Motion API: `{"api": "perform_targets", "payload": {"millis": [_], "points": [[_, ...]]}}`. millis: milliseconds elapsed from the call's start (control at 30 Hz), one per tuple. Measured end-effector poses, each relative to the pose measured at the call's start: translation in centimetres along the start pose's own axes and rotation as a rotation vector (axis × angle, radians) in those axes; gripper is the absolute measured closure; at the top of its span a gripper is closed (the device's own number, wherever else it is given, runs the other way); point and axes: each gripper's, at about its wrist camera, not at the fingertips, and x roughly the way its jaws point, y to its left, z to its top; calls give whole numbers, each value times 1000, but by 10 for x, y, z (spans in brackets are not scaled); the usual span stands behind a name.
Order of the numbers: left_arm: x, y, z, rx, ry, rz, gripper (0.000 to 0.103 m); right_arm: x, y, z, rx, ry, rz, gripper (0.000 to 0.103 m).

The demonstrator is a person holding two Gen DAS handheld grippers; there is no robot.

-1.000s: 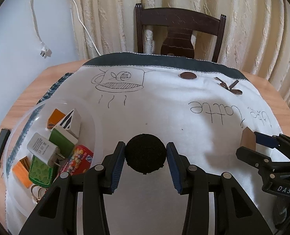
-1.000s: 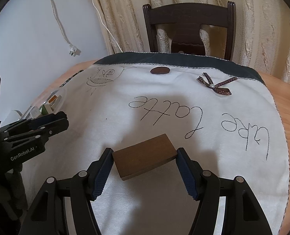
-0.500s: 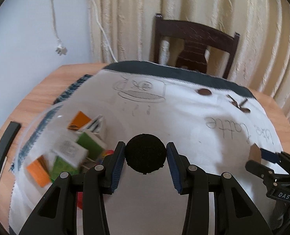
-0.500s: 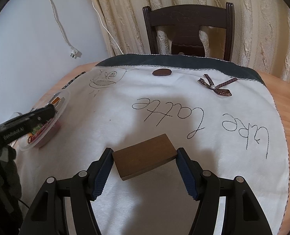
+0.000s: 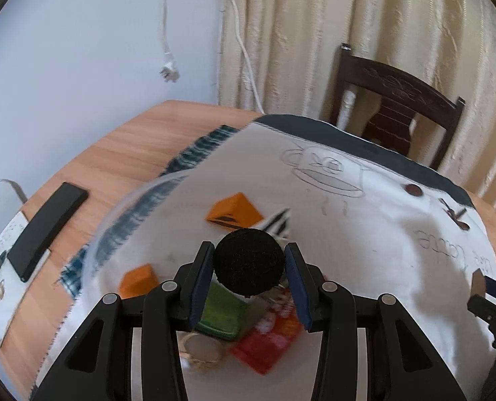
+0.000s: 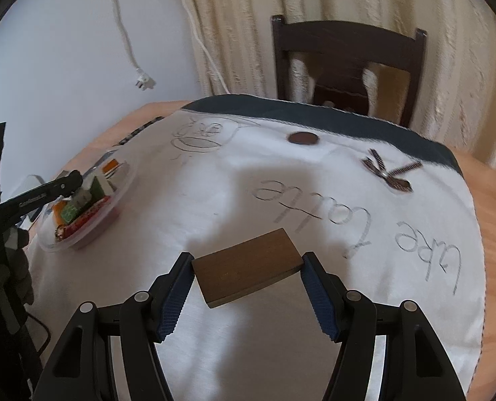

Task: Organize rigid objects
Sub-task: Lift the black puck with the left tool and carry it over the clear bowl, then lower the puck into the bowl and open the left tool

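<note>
Curtains [image 5: 365,50] hang behind my left camera's view, next to a pale wall where a white plug [image 5: 169,73] dangles on its cord. A dark chair [image 5: 398,107] stands at the far side of the round wooden tabletop [image 5: 120,153]. A white cloth [image 5: 365,234] with a drawn cup and some writing covers most of it. My left gripper [image 5: 249,267] is closed on a black ball [image 5: 249,261], one blue pad on each side. The ball is held up over a clear bowl [image 5: 120,220]. In the bowl I see orange boxes [image 5: 234,214], a green thing [image 5: 222,314] and a red packet [image 5: 271,337], all a bit blurry. A black phone [image 5: 47,230] lies on the bare wood to the left of the bowl. My right gripper [image 5: 492,295] peeks in at the right edge.

From my right camera I see the same wall, the curtains [image 6: 348,6] and the chair [image 6: 348,63]. My right gripper [image 6: 248,287] is closed on a brown wooden block [image 6: 248,269], which sits tilted between the pads, above the cloth [image 6: 248,183]. A brown oval patch [image 6: 302,138] and a small bow [image 6: 390,173] sit on the far part of the cloth. The bowl [image 6: 80,230] is well off to the left, near the cloth's edge. My left gripper [image 6: 70,180] reaches over it from the left.
</note>
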Motion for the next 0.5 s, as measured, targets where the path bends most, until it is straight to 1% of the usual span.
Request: {"api": "perform_targets", "payload": {"millis": [133,233,267,300,333,367,500], "points": [[2,14,-1,-27,2,11,59,2,19,7,-41,0,23,34],[6,26,-1,-58,12,3,58,4,33,11,-69,5,44,34],[7,28,-1,-67,18,0,53,5,37,13,-79,6,51,34],[8,31,-1,-77,21,-5,43,5,42,14,-89,8,58,34],[8,34,-1,-90,19,-2,39,6,47,16,-98,9,66,34],[7,36,-1,-98,12,2,37,6,52,17,-107,10,72,34],[3,45,0,-116,4,-4,37,10,73,23,-140,19,108,34]]}}
